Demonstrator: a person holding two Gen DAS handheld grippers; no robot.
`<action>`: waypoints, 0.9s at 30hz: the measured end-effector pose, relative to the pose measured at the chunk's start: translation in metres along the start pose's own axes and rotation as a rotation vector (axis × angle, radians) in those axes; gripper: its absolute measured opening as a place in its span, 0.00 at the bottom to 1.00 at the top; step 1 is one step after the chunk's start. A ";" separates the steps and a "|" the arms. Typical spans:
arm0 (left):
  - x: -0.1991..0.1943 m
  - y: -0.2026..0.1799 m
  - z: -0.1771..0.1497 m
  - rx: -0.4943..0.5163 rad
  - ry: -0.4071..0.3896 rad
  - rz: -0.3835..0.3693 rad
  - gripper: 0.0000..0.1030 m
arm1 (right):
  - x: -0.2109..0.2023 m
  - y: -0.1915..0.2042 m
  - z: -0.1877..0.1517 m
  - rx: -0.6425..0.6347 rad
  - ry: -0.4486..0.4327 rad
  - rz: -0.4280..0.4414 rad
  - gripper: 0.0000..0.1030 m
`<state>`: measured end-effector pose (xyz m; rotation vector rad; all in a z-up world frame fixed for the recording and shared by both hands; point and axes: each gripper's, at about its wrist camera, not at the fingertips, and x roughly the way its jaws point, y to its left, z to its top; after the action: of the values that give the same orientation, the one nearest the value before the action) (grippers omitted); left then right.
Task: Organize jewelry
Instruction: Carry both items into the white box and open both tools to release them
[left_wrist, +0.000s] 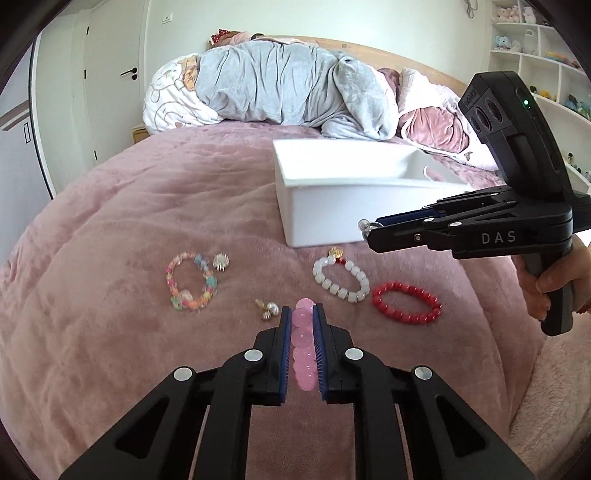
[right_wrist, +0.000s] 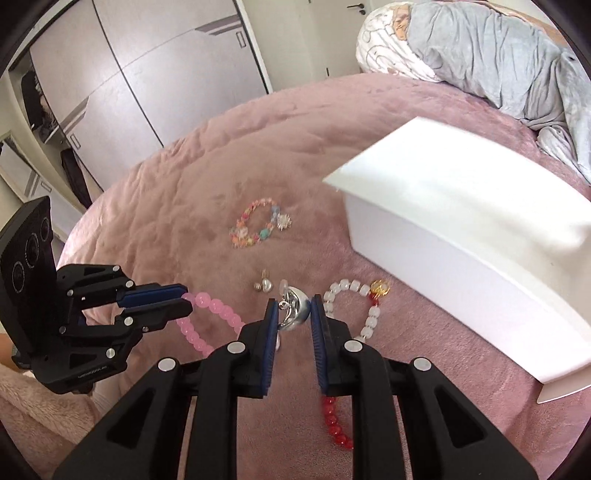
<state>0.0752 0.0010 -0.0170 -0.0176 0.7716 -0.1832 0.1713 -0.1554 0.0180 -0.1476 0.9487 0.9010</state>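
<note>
A pink bead bracelet (left_wrist: 303, 345) is clamped between the jaws of the left gripper (left_wrist: 302, 317), held just above a bed covered in a plush pink blanket (left_wrist: 147, 206). In the right wrist view the bracelet's loop (right_wrist: 210, 321) hangs out beyond the left gripper (right_wrist: 181, 301) toward the middle of the bed.

The right gripper (right_wrist: 293, 314) has its jaws closed on a silver earring (right_wrist: 293, 308), a shiny curved piece with a small clear backing at its top. In the left wrist view this gripper (left_wrist: 371, 230) is held in the air in front of the near wall of a white box (left_wrist: 321, 206), with the earring (left_wrist: 365, 226) showing at its tip.

On the blanket below lie the other pieces. A white bead bracelet with a gold charm (left_wrist: 341, 275) rests just in front of the box. A red bead bracelet (left_wrist: 406, 302) lies just beside it, toward the right edge of the bed. A pair of pearl earrings (left_wrist: 266, 308) sits near the left gripper's tip. Further left is a multicoloured bead bracelet (left_wrist: 190, 282), with a spiky silver earring (left_wrist: 221, 261) touching or nearly touching its upper right.

The white box stands open toward the head of the bed. Behind it, a rumpled grey duvet (left_wrist: 277, 88) is heaped by the headboard.
</note>
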 end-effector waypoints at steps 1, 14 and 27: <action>-0.004 -0.002 0.010 0.009 -0.010 0.000 0.16 | -0.008 -0.001 0.007 -0.003 -0.033 -0.015 0.18; -0.040 -0.038 0.157 0.176 -0.062 0.020 0.16 | -0.105 -0.050 0.084 0.054 -0.313 -0.147 0.18; 0.021 -0.068 0.249 0.156 -0.036 0.063 0.16 | -0.102 -0.100 0.086 0.083 -0.273 -0.264 0.18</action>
<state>0.2523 -0.0823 0.1522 0.1510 0.7196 -0.1821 0.2721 -0.2391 0.1208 -0.0738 0.6913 0.6184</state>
